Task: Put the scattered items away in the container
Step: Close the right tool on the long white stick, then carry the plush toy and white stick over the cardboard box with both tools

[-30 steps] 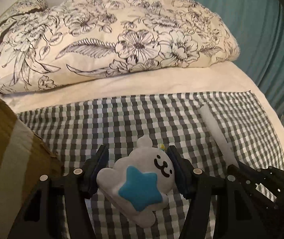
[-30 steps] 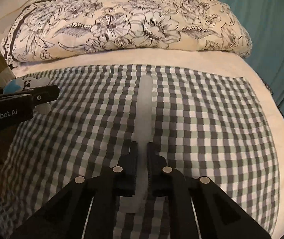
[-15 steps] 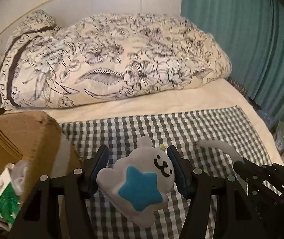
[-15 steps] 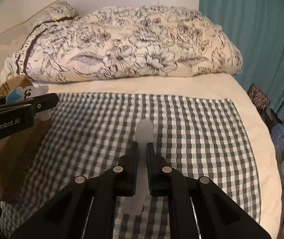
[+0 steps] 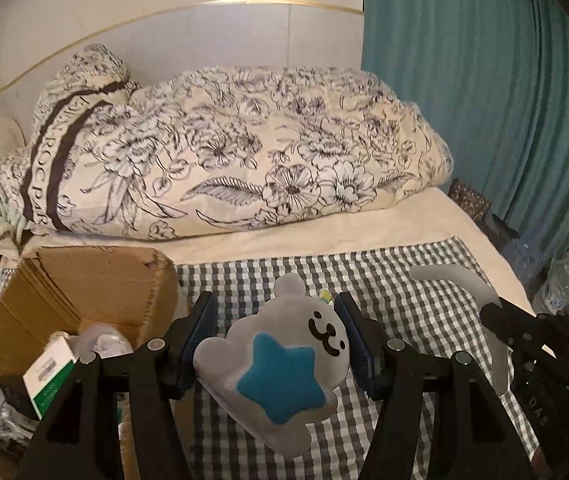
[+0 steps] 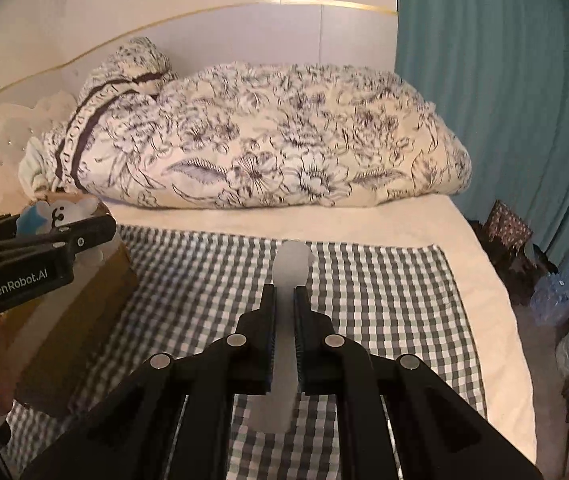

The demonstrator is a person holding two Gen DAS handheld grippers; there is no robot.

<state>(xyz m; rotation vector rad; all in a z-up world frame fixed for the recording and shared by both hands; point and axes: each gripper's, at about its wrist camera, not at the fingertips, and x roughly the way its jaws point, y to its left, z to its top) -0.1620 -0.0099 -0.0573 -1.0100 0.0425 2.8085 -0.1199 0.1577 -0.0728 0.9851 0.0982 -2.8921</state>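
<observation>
The left tongs (image 5: 276, 344) clamp a grey plush toy with a blue star (image 5: 280, 368) above the checked blanket (image 5: 384, 280), just right of the open cardboard box (image 5: 84, 292). The right tongs (image 6: 284, 336) pinch a pale flexible stick (image 6: 290, 264). Each should probably hover over the box opening before letting go.

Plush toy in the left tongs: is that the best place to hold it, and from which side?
Yes. Grip the plush toy across its soft grey body, pads on its two flanks beside the blue star, as the left tongs do now. Come from its tail end: the body is flat and broad, and the ear is too small.
</observation>
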